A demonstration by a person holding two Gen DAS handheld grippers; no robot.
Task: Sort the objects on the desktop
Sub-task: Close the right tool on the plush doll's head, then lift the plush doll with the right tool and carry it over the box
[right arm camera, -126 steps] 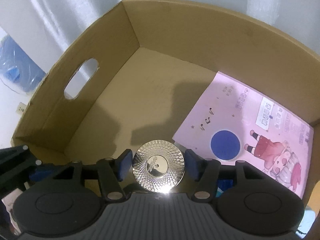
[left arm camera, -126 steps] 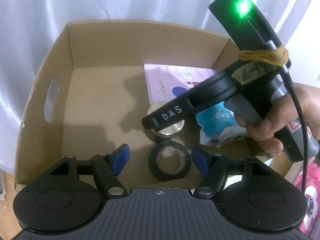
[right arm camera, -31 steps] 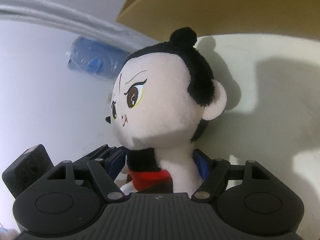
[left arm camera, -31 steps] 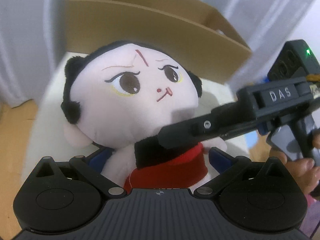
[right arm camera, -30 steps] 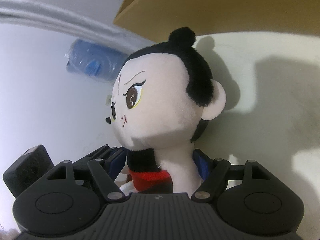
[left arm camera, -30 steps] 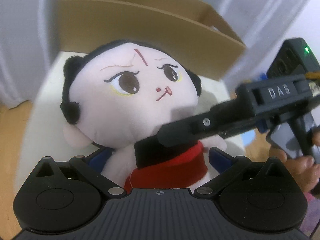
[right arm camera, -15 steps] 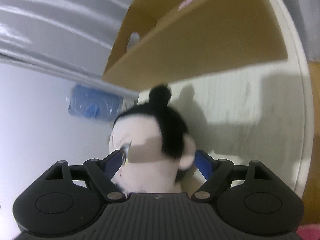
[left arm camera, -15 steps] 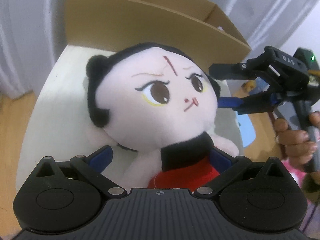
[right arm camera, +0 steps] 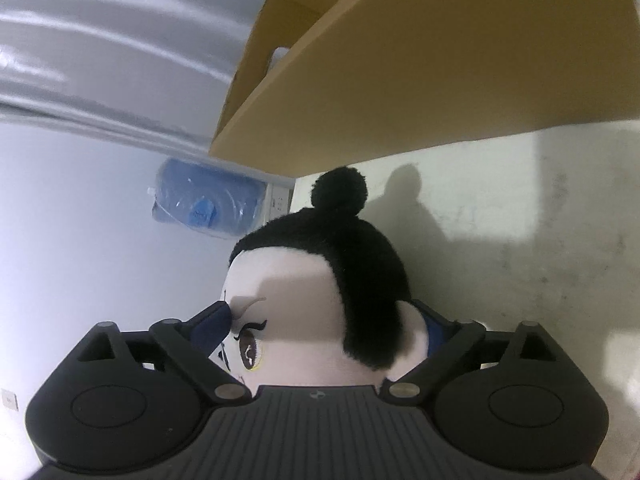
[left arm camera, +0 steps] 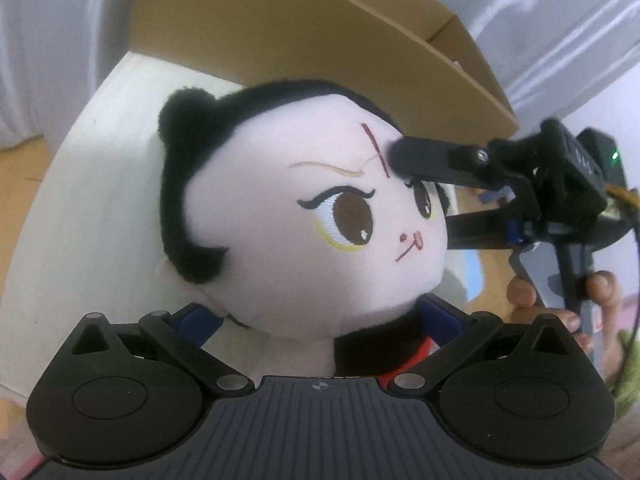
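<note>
A plush doll [left arm camera: 304, 216] with black hair, a pale face and a red garment sits on the white table [left arm camera: 100, 160] in front of the cardboard box [left arm camera: 320, 40]. My left gripper [left arm camera: 320, 316] is low around its neck and body. The jaws stand wide, a blue pad on each side, without visibly squeezing it. My right gripper [left arm camera: 428, 196] comes in from the right at the head, one finger lying on the forehead. In the right wrist view the doll's head [right arm camera: 320, 288] fills the gap of the right gripper [right arm camera: 324, 320], whose jaws are opening and not pressing.
The box's tall wall [right arm camera: 440, 60] rises just behind the doll. Bare tabletop [right arm camera: 520, 220] lies to the right of the doll. A blue water jug [right arm camera: 208, 208] lies on the floor beyond the table edge. A person's hand [left arm camera: 560, 304] holds the right gripper's handle.
The right gripper has let go of the doll's body, widened its jaws and moved up around the head. In the left wrist view the doll's head has turned right and come closer.
</note>
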